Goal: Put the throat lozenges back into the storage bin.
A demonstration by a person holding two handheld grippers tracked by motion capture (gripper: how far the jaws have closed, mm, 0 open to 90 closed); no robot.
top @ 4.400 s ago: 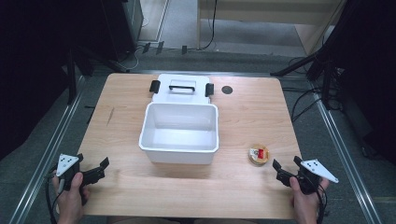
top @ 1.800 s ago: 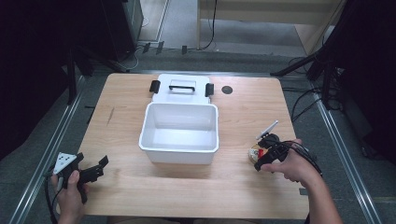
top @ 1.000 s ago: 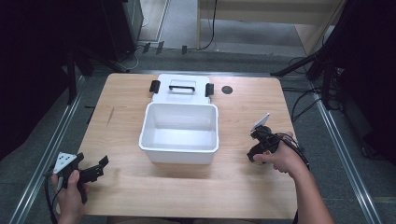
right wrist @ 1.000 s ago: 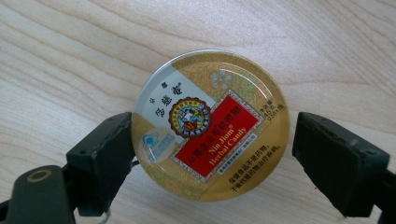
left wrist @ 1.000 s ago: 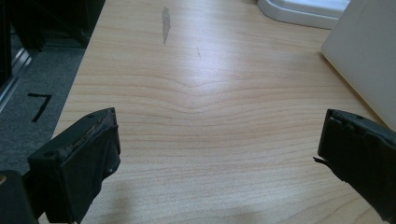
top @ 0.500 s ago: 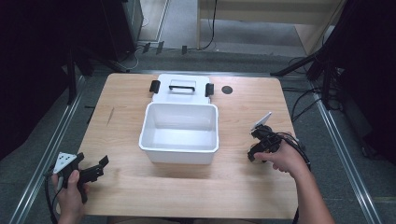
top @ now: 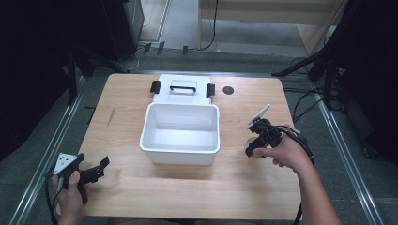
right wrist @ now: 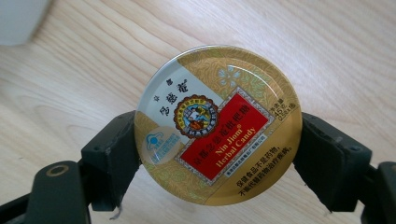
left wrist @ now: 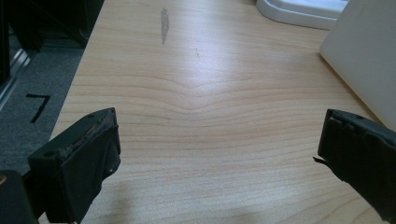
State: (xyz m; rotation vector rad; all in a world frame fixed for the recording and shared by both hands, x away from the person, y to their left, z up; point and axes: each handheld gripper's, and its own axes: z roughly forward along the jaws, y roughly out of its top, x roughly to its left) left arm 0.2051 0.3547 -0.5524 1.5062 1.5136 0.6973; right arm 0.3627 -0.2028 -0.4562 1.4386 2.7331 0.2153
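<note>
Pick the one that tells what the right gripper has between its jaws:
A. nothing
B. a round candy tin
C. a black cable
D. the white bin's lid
B: in the right gripper view the jaws of the right gripper press on both sides of the round gold candy tin, which reads "Nin Jiom Herbal Candy", above the table.

left gripper: jaws wide apart, low | right gripper: jaws clamped, tipped down
</note>
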